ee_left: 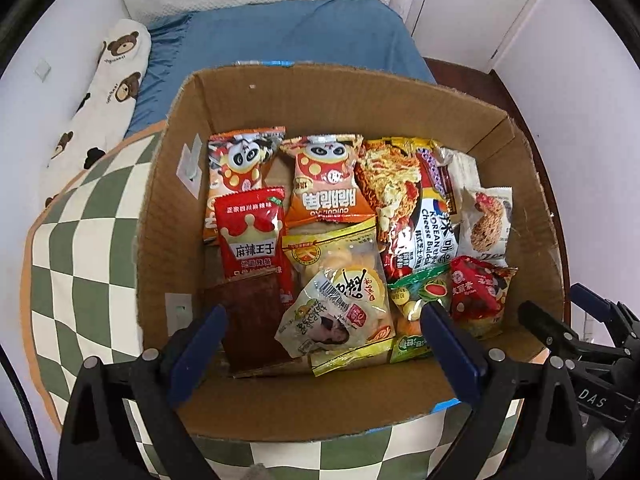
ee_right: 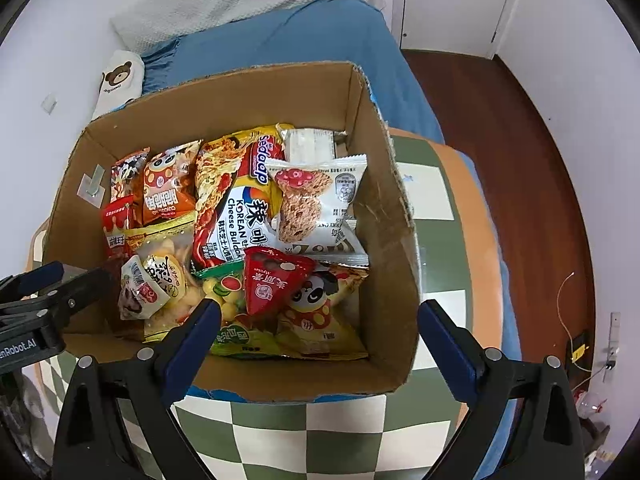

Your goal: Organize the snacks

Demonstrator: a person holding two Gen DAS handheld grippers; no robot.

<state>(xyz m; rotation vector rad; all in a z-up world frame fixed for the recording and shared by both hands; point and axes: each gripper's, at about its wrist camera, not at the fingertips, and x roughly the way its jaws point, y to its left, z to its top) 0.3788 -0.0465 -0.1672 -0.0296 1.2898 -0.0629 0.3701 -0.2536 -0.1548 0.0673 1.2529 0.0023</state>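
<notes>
An open cardboard box (ee_left: 176, 168) (ee_right: 384, 208) holds several snack packets: two orange panda packets (ee_left: 326, 182), a red spicy strip packet (ee_left: 250, 236), a yellow Korean cheese noodle pack (ee_left: 404, 204) (ee_right: 236, 204), a white oat cookie packet (ee_left: 486, 220) (ee_right: 316, 196), a small red packet (ee_left: 478, 294) (ee_right: 272, 280) and a yellow chip bag (ee_left: 340, 304). My left gripper (ee_left: 324, 340) is open and empty above the box's near side. My right gripper (ee_right: 320, 340) is open and empty above the box's near right corner.
The box sits on a green-and-white checkered cushion (ee_left: 80, 248) (ee_right: 304, 436). Behind it lie a blue bed sheet (ee_left: 280, 36), a bear-print pillow (ee_left: 104, 92) and a white blanket. Wooden floor (ee_right: 520, 152) lies to the right.
</notes>
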